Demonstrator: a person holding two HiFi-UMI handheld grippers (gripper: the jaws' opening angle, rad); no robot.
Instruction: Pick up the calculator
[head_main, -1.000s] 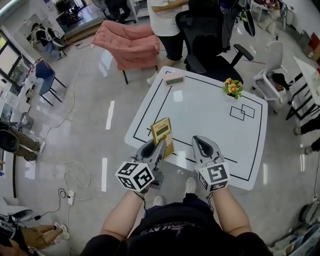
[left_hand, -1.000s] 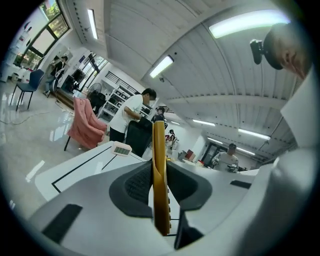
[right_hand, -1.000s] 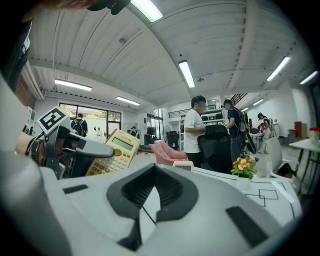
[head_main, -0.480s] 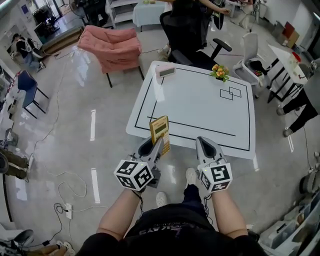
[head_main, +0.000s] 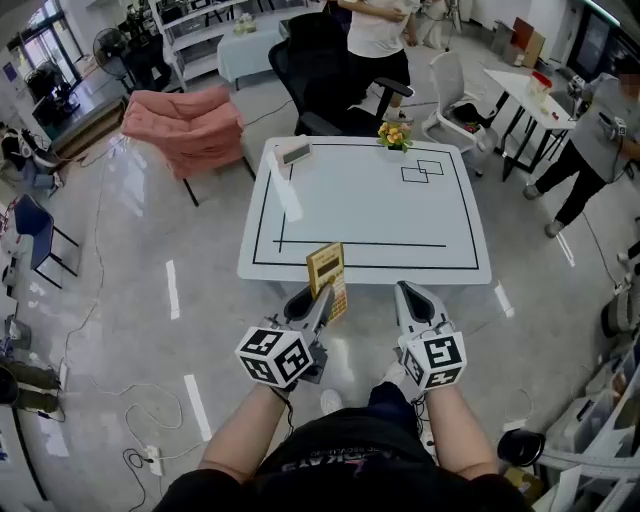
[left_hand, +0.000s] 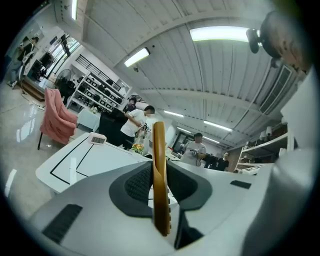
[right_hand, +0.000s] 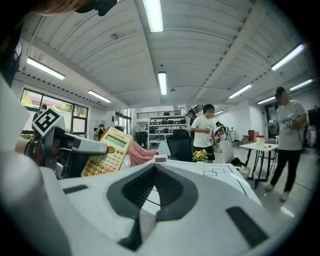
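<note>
My left gripper (head_main: 322, 296) is shut on a yellow calculator (head_main: 328, 276), held upright off the table in front of the white table's (head_main: 290, 262) near edge. In the left gripper view the calculator (left_hand: 159, 180) shows edge-on, pinched between the two black pads. From the right gripper view the calculator (right_hand: 107, 150) appears at the left, face on, in the other gripper's jaws. My right gripper (head_main: 411, 299) is level beside it, shut, with nothing between its jaws (right_hand: 155, 172).
The white table carries black line markings, a small white clock (head_main: 295, 153) at its far left corner and a little flower pot (head_main: 394, 133) at the far edge. A black office chair (head_main: 320, 70), a pink armchair (head_main: 185, 125) and people standing lie beyond.
Both grippers, with the calculator in the left one, have backed away from the table; the table now lies farther ahead and the view has swung round.
</note>
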